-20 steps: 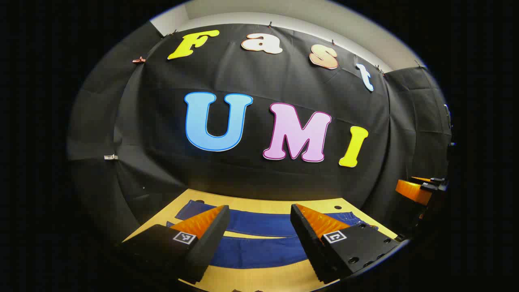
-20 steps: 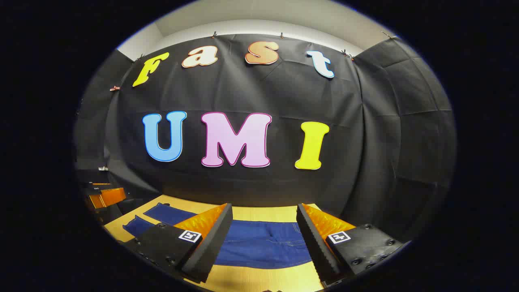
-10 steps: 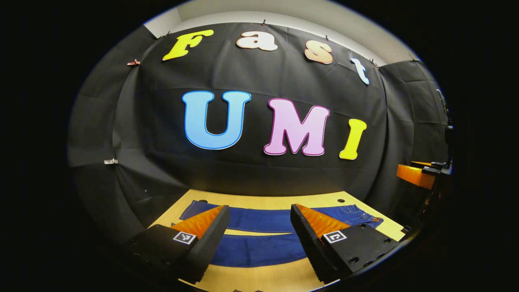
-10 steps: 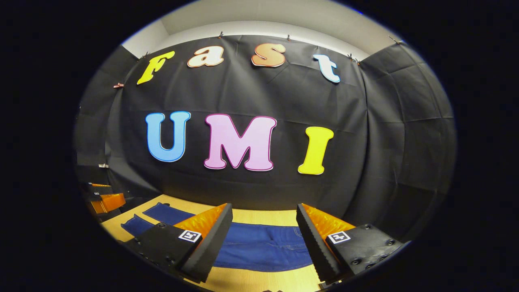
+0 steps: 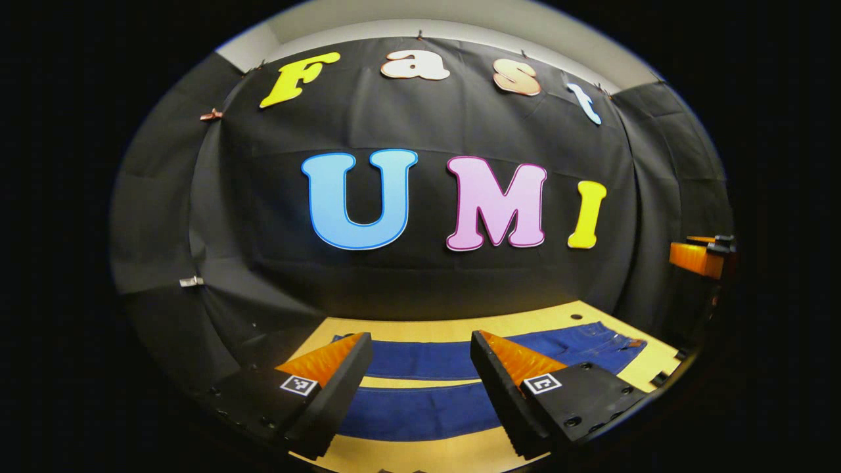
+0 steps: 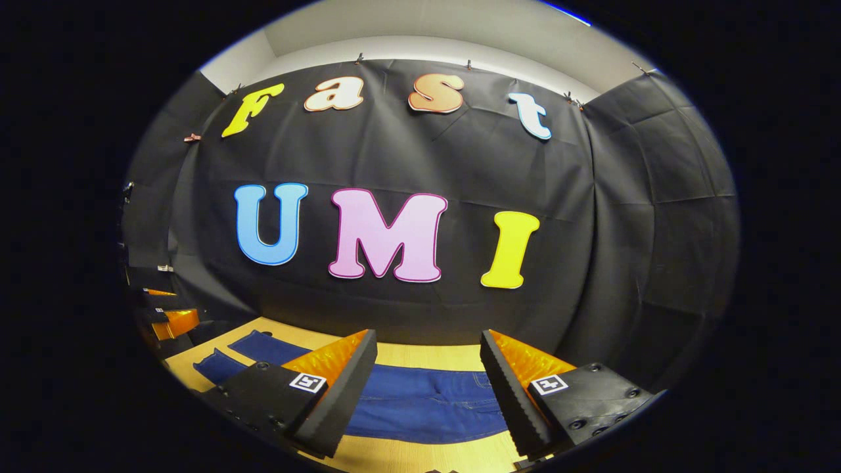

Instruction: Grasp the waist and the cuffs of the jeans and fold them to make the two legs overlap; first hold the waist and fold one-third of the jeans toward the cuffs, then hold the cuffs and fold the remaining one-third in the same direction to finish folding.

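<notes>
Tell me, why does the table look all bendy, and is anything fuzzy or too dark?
In the left gripper view the fisheye lens bows the wooden table and the jeans into curves; both stay sharp, and the light fades toward the edges. In the right gripper view the table bends the same way, the jeans look crisp, and the other gripper sits dim at the left edge.

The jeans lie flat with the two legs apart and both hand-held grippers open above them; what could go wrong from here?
1. The jeans have a strip of table between the legs, so a shallow pinch by the left hand-held gripper may slip off.
2. The right hand-held gripper hangs over the wide upper part and may catch only one layer.
</notes>
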The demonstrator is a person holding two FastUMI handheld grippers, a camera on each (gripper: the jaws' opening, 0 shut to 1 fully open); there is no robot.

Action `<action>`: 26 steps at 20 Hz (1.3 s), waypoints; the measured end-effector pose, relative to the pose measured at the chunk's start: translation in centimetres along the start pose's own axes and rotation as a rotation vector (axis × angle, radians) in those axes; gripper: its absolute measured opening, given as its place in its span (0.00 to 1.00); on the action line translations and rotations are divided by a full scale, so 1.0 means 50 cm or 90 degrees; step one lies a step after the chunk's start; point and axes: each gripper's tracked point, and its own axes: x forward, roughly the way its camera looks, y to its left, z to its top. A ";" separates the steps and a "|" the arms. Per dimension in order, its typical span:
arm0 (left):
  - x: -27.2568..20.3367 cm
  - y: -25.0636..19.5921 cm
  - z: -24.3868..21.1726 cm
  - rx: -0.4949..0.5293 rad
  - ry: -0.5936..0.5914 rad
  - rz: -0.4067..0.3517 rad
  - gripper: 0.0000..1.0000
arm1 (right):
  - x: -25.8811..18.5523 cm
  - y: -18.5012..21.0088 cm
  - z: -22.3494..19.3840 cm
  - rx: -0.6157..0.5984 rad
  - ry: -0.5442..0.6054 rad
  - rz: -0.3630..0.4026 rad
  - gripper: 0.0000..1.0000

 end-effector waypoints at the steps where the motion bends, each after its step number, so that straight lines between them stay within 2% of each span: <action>1: 0.006 0.026 -0.012 0.024 0.009 0.006 0.98 | 0.000 -0.001 0.001 -0.004 0.001 -0.003 0.97; 5: 0.037 0.133 -0.098 0.139 0.062 -0.002 0.96 | -0.007 -0.014 0.014 -0.014 -0.005 -0.020 0.97; 6: 0.045 0.159 -0.128 0.178 0.080 -0.013 0.96 | -0.010 -0.018 0.016 -0.017 -0.006 -0.026 1.00; 7: 0.051 0.187 -0.157 0.223 0.101 -0.024 0.96 | -0.016 -0.022 0.019 -0.020 -0.006 -0.031 0.97; 9: 0.062 0.249 -0.225 0.322 0.150 -0.045 0.96 | -0.033 -0.032 0.023 -0.029 -0.007 -0.044 0.97; 11: 0.065 0.304 -0.305 0.428 0.209 -0.087 0.96 | -0.050 -0.045 0.022 -0.039 -0.004 -0.058 0.97; 13: 0.062 0.346 -0.401 0.533 0.284 -0.154 0.96 | -0.075 -0.054 0.012 -0.050 0.007 -0.071 0.97; 14: 0.055 0.366 -0.447 0.585 0.320 -0.184 0.96 | -0.087 -0.059 0.009 -0.055 0.012 -0.077 1.00; 16: 0.047 0.401 -0.529 0.670 0.375 -0.224 0.96 | -0.112 -0.067 0.005 -0.058 0.020 -0.089 0.97; 20: 0.041 0.433 -0.628 0.754 0.436 -0.289 0.96 | -0.158 -0.093 -0.015 -0.084 0.052 -0.120 0.96; 23: 0.037 0.438 -0.669 0.795 0.455 -0.310 0.96 | -0.194 -0.112 -0.027 -0.096 0.066 -0.146 0.97; 26: 0.081 0.425 -0.668 0.830 0.431 -0.306 0.93 | -0.225 -0.127 -0.044 -0.109 0.084 -0.166 0.97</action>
